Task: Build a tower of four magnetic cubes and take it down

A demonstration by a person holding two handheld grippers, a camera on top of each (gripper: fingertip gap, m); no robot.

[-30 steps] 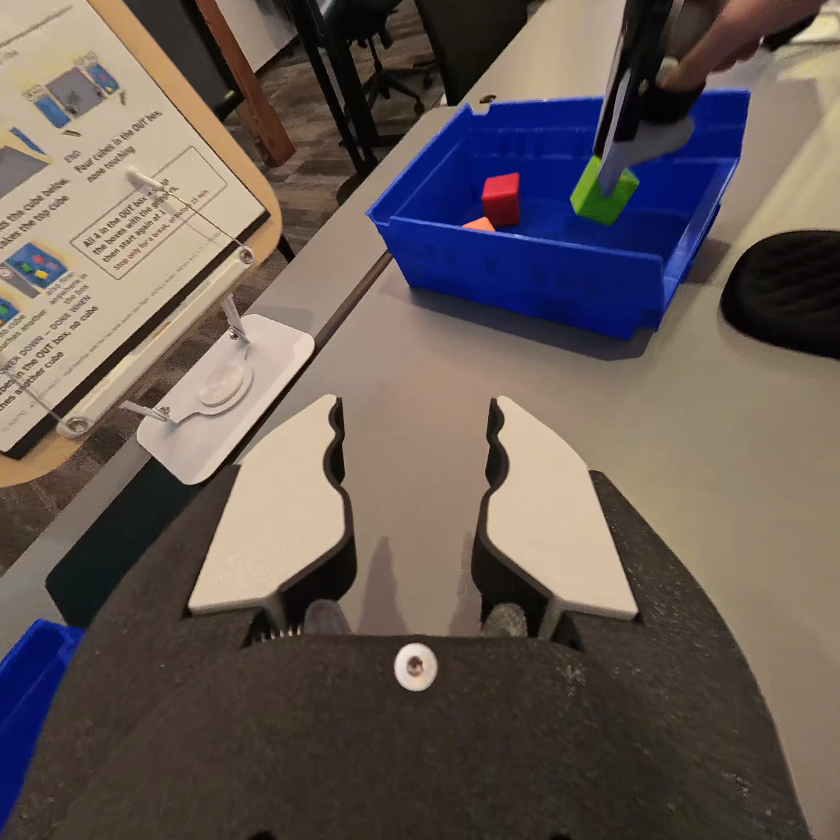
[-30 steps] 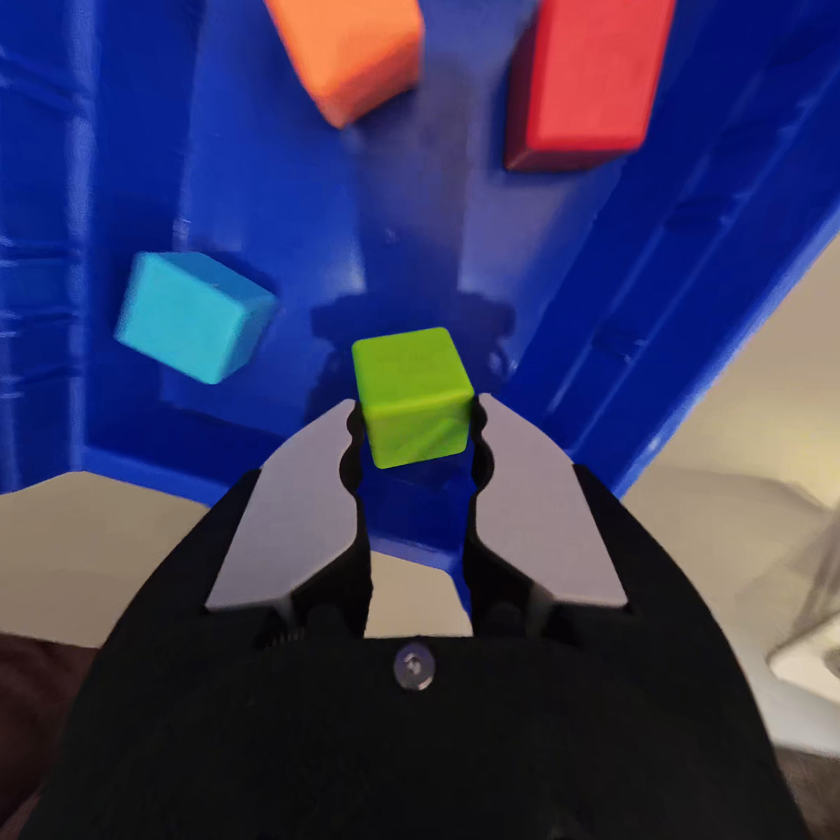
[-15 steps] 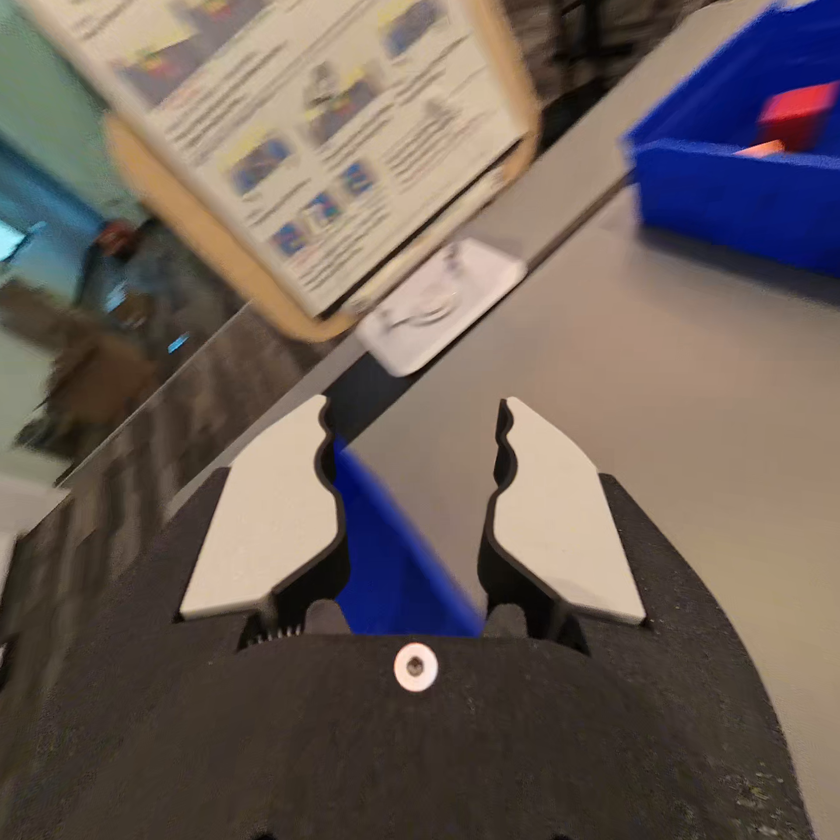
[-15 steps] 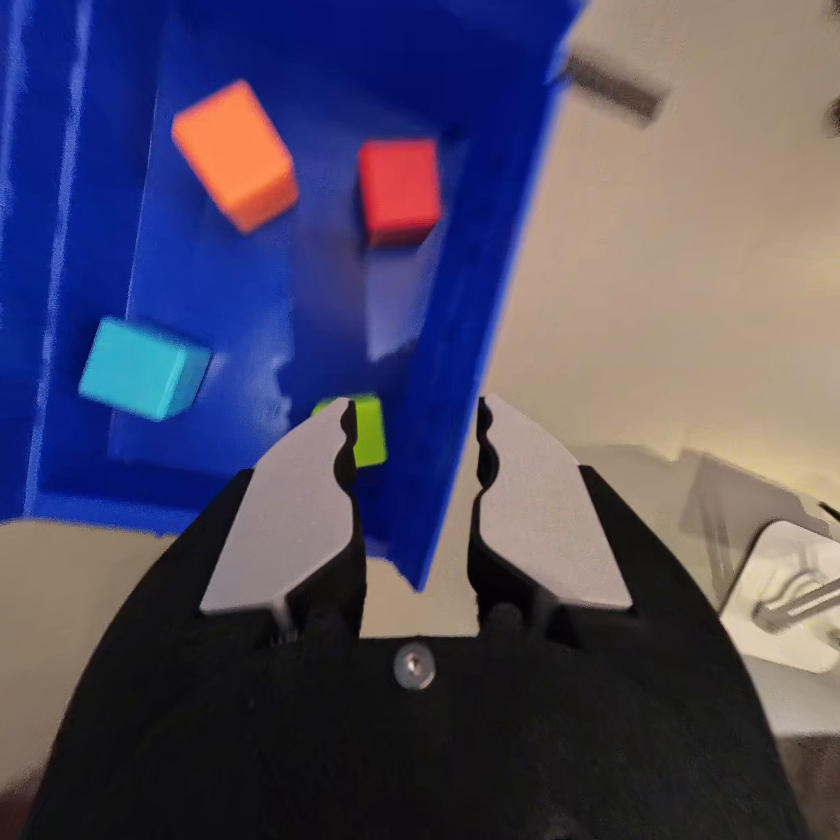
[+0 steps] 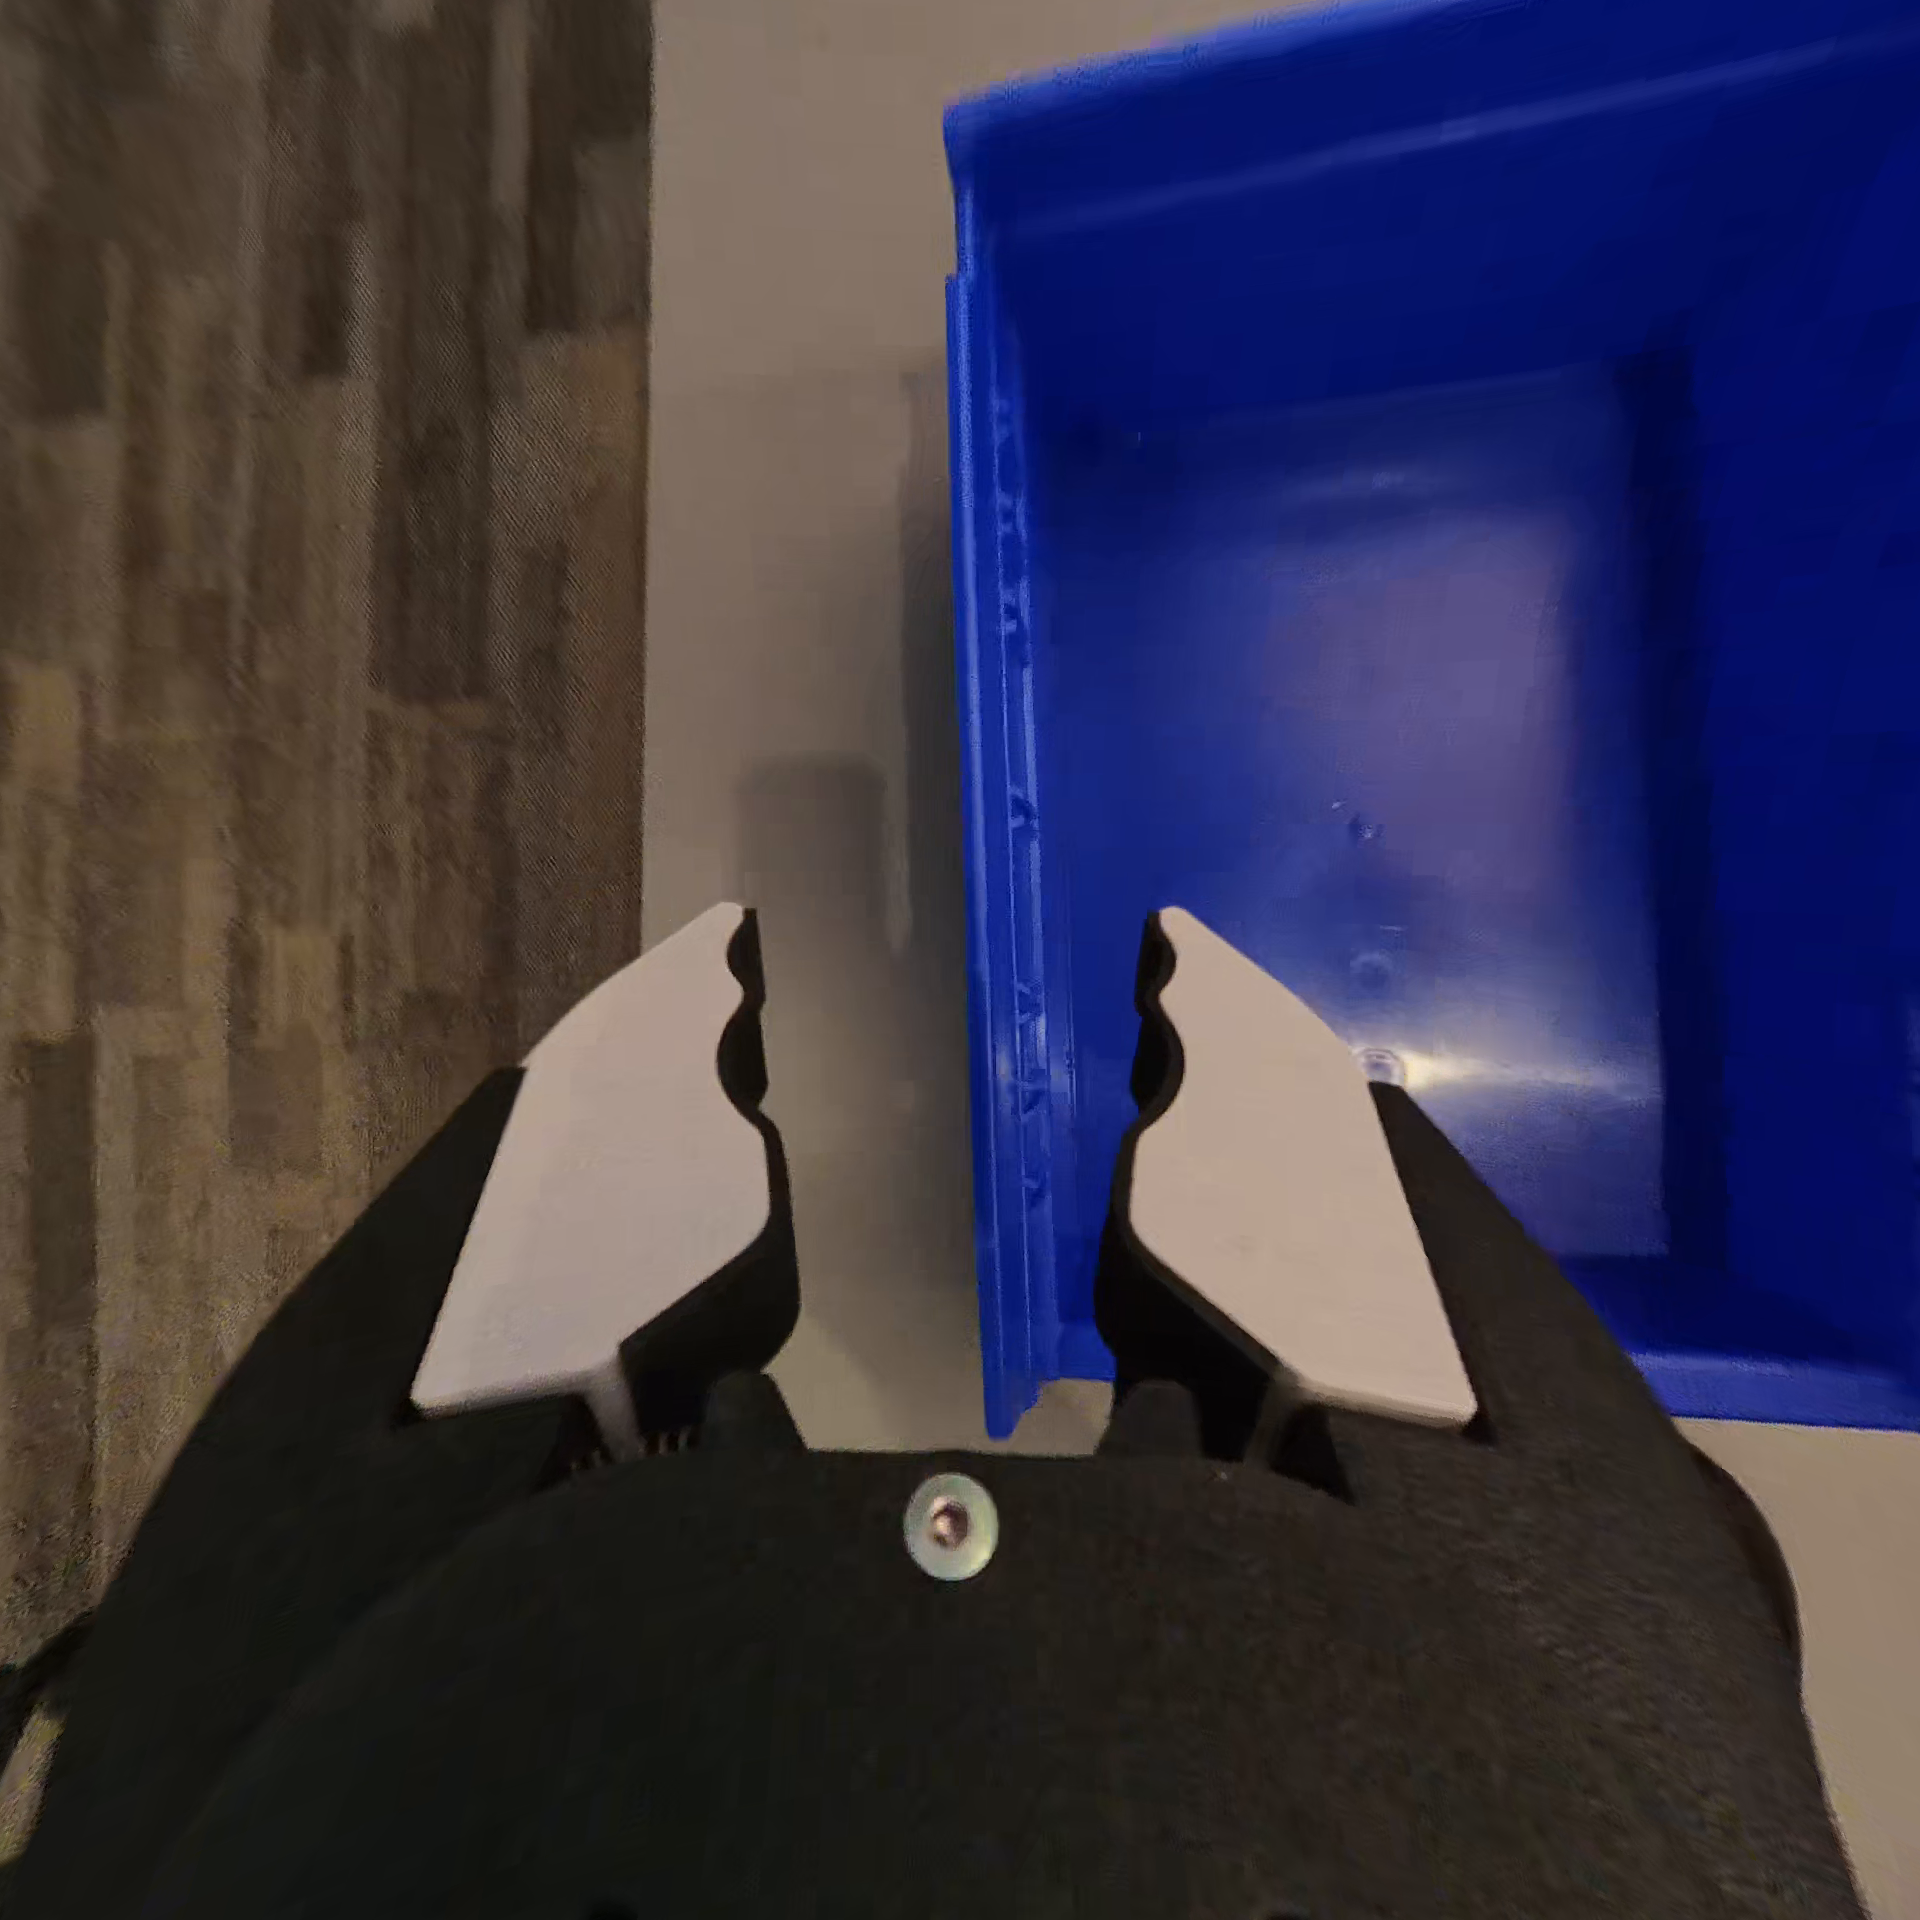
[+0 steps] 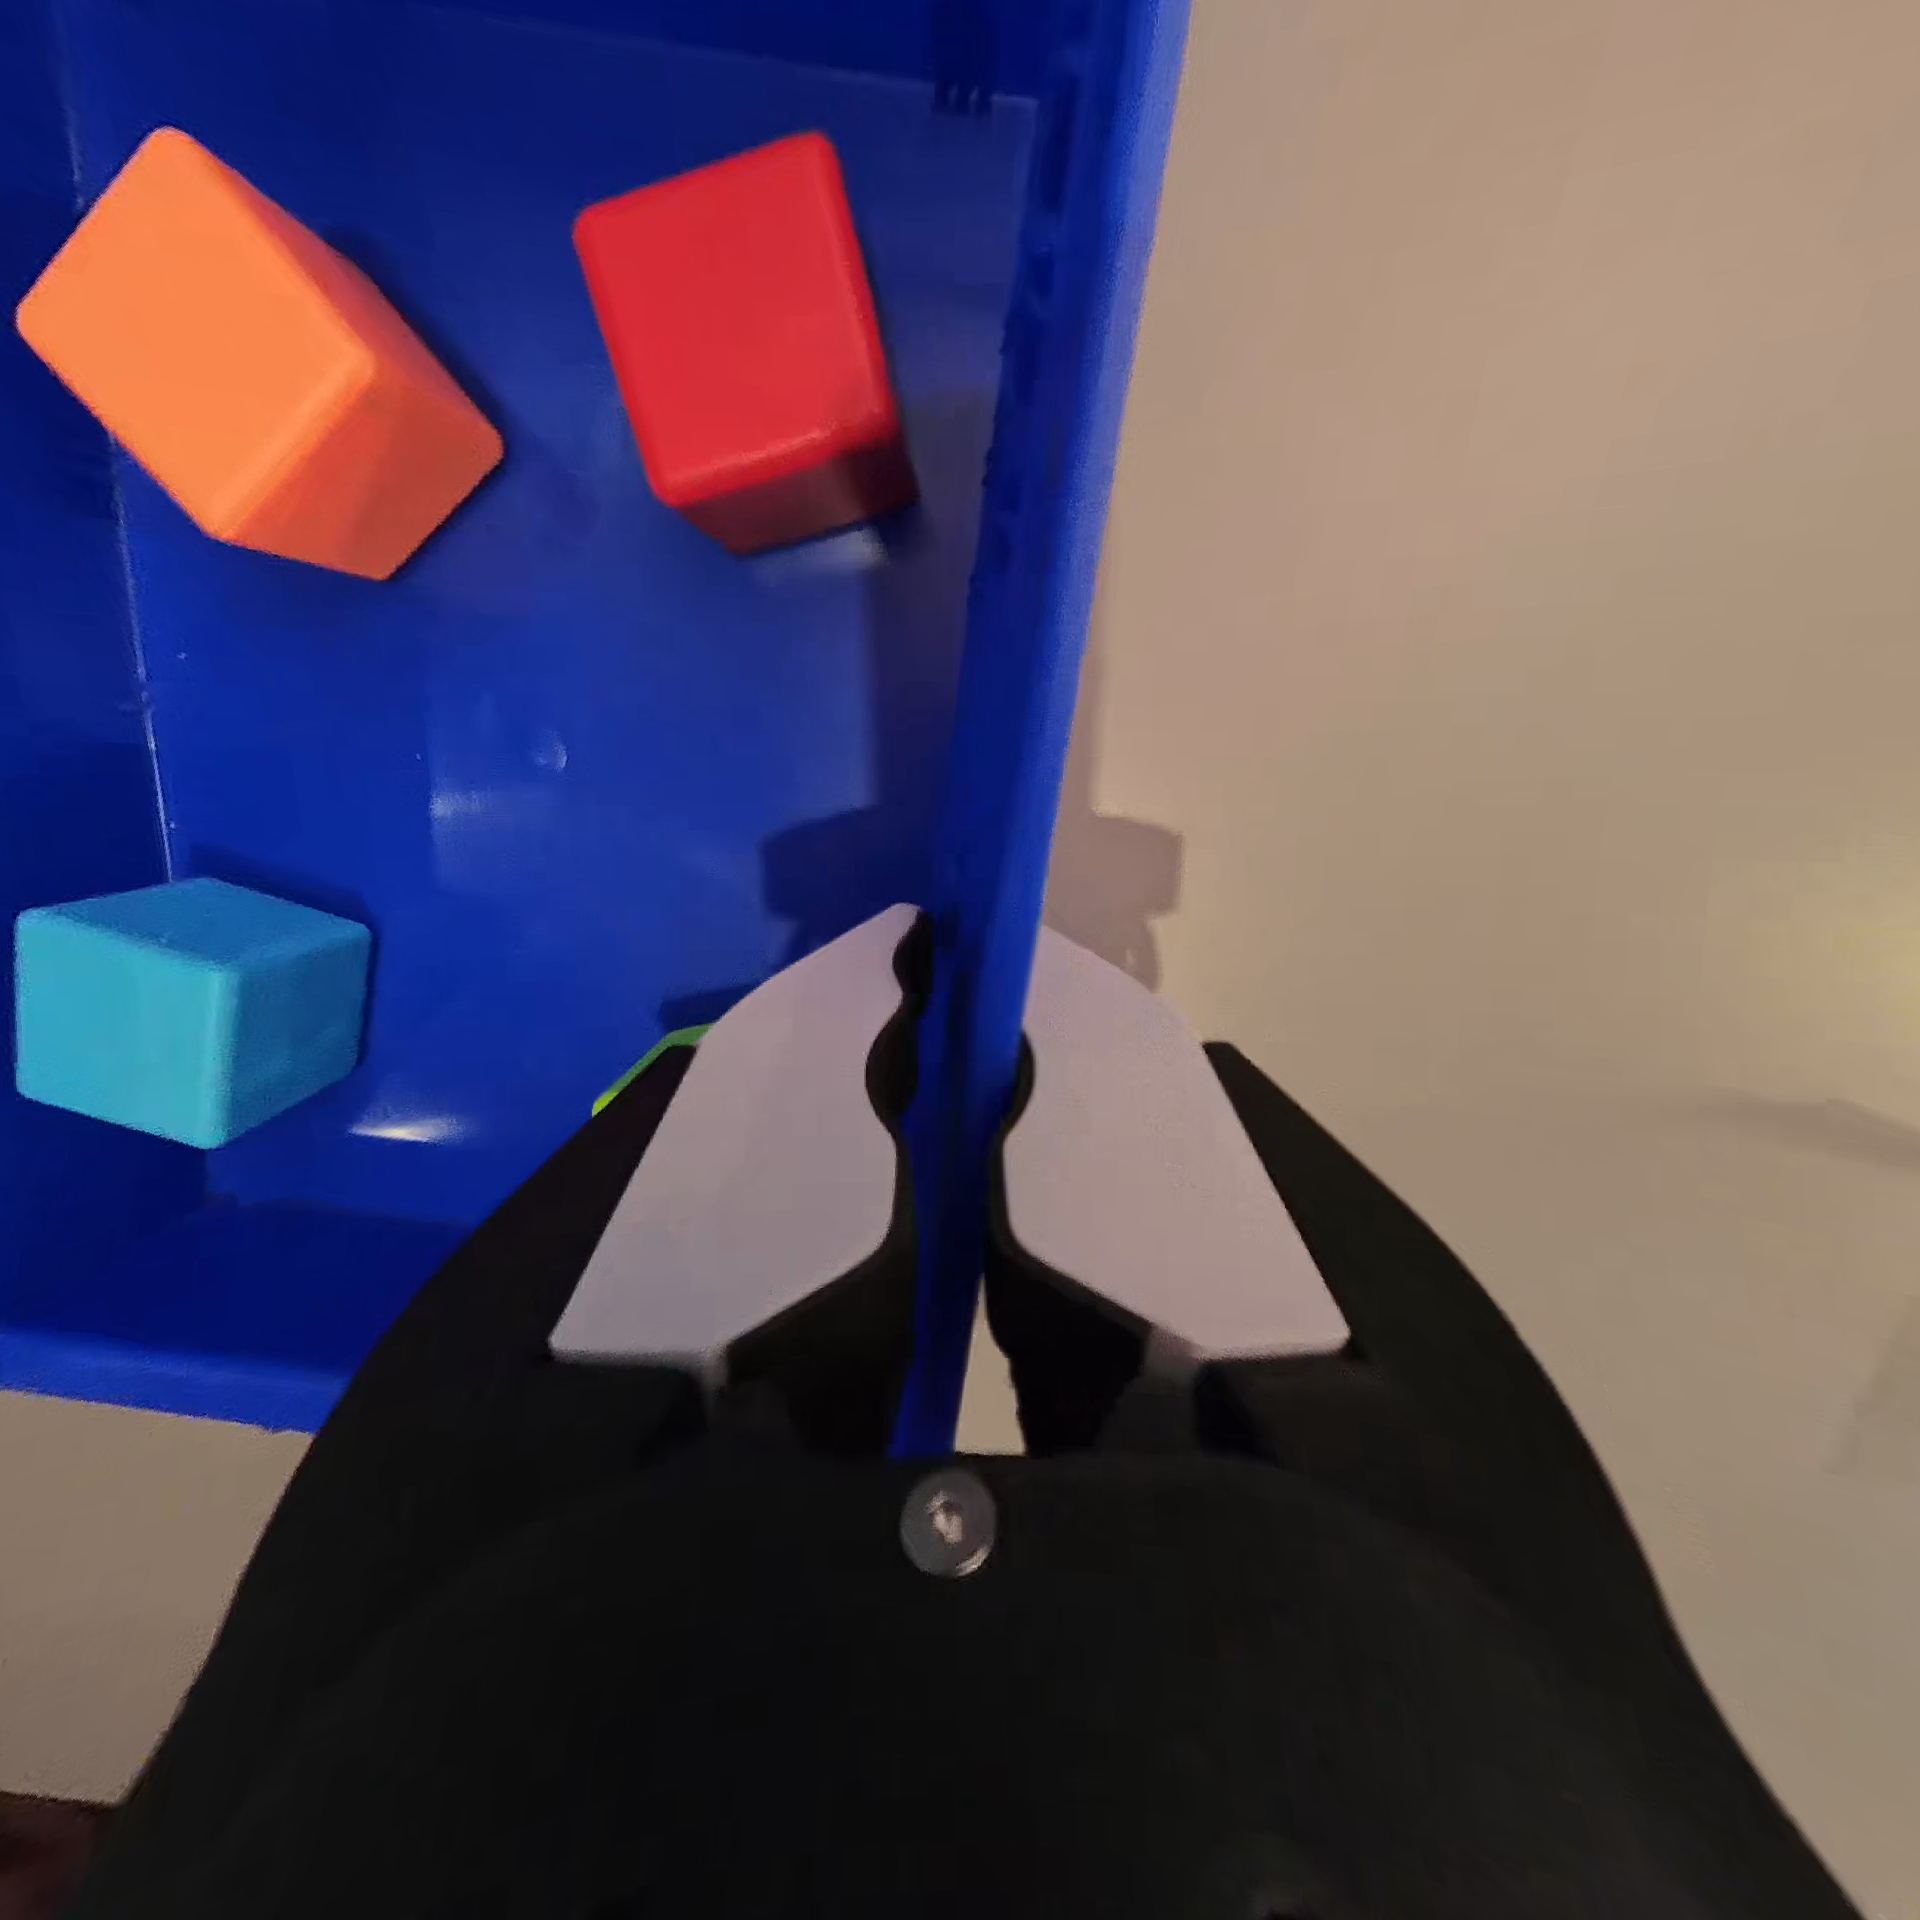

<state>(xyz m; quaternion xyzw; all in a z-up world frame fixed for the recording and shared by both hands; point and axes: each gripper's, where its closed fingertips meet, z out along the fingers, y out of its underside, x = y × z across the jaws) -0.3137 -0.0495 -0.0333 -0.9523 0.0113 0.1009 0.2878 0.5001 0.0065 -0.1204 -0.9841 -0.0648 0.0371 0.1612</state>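
Note:
In the right wrist view a blue bin [image 6: 1049, 416] holds an orange cube [image 6: 249, 353], a red cube [image 6: 738, 322], a cyan cube [image 6: 187, 1008] and a green cube [image 6: 649, 1070]. The green cube is mostly hidden behind my left finger. My right gripper [image 6: 977, 925] is shut on the bin's right wall, one finger inside and one outside. In the left wrist view a second blue bin [image 5: 1003, 623] has nothing in it. My left gripper [image 5: 948, 920] is open and empty. Its fingers straddle this bin's left wall without touching it.
The grey table [image 5: 790, 416] ends in an edge close to the left of the empty bin, with carpeted floor [image 5: 312, 623] beyond. In the right wrist view bare table [image 6: 1507, 623] lies to the right of the bin with the cubes.
My right gripper let the green cube go into the bin, moved right and closed on the bin's wall. My left gripper swung left from the table's middle to the empty bin and opened a little wider.

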